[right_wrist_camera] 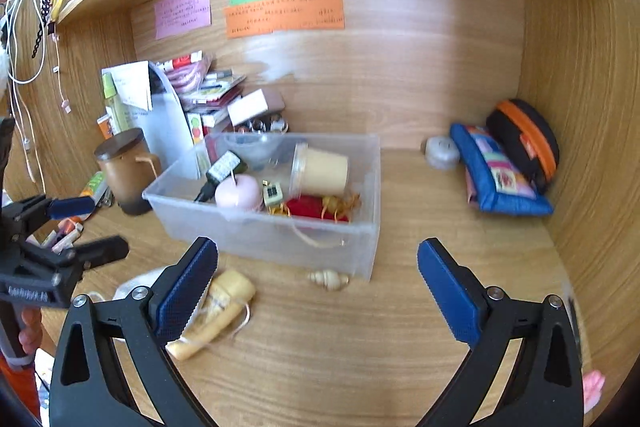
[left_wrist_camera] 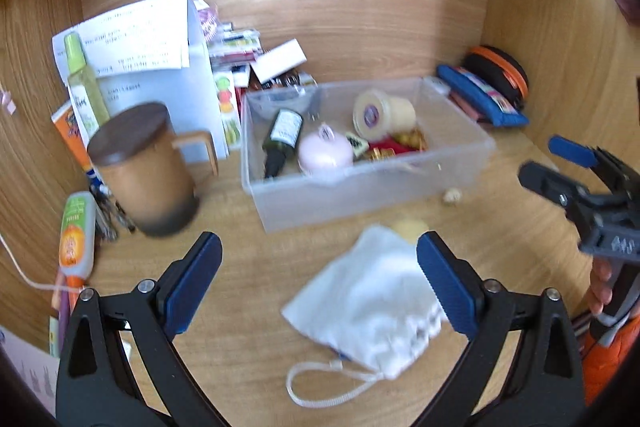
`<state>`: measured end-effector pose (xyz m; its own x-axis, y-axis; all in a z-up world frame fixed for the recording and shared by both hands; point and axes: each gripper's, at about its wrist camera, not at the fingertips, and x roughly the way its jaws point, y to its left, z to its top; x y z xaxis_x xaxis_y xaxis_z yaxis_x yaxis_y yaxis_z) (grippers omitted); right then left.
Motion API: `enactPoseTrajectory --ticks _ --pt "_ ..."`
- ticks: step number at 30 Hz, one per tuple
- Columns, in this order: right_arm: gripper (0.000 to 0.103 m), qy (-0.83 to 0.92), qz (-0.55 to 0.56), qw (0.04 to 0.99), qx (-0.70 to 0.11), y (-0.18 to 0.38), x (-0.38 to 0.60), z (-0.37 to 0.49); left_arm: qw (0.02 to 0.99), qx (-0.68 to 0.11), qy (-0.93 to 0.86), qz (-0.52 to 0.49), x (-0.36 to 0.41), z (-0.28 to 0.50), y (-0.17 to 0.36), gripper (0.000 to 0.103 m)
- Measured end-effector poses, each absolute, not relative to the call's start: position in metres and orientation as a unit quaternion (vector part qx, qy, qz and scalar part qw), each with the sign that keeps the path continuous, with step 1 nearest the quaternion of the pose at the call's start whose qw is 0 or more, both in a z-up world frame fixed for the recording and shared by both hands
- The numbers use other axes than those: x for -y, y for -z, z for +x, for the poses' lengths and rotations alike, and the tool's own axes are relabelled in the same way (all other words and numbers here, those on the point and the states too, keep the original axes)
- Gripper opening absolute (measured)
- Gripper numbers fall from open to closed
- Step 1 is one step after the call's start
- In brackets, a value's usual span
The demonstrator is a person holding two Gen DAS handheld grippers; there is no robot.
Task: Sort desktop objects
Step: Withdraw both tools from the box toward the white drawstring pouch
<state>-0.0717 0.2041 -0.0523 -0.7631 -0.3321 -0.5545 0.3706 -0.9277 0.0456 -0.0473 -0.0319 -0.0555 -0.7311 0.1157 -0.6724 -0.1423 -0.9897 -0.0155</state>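
A clear plastic bin (left_wrist_camera: 360, 195) (right_wrist_camera: 260, 235) stands mid-desk. It holds a dark bottle (left_wrist_camera: 282, 139), a pink round case (left_wrist_camera: 326, 149), a cream cup (left_wrist_camera: 384, 111) on its side and red-and-gold bits. In front of it lie a white drawstring pouch (left_wrist_camera: 372, 307), a cream tube (right_wrist_camera: 216, 311) and a small shell (right_wrist_camera: 328, 279). My left gripper (left_wrist_camera: 320, 247) (right_wrist_camera: 96, 227) is open above the pouch, with nothing between its fingers. My right gripper (right_wrist_camera: 316, 255) (left_wrist_camera: 556, 163) is open too, its left finger beside the tube.
A brown lidded mug (left_wrist_camera: 140, 167) stands left of the bin, with bottles, papers and boxes stacked behind it. A blue pouch (right_wrist_camera: 500, 183), a black-and-orange case (right_wrist_camera: 524, 139) and a silver round tin (right_wrist_camera: 442, 151) sit at the back right. Wooden walls close in three sides.
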Motion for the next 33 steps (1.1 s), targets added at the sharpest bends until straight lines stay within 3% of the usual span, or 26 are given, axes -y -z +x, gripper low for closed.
enactPoseTrajectory --ticks 16,29,33 --pt "0.1 0.913 0.353 0.194 0.059 0.087 -0.234 -0.079 0.108 -0.036 -0.898 -0.425 0.014 -0.014 0.116 0.099" --pt "0.099 0.917 0.36 0.169 0.018 0.097 -0.234 -0.091 0.078 -0.014 -0.898 -0.433 0.029 -0.043 0.116 0.099" --pt "0.089 0.91 0.375 0.175 0.005 0.103 -0.231 -0.1 0.073 -0.023 -0.904 -0.421 0.028 -0.052 0.107 0.099"
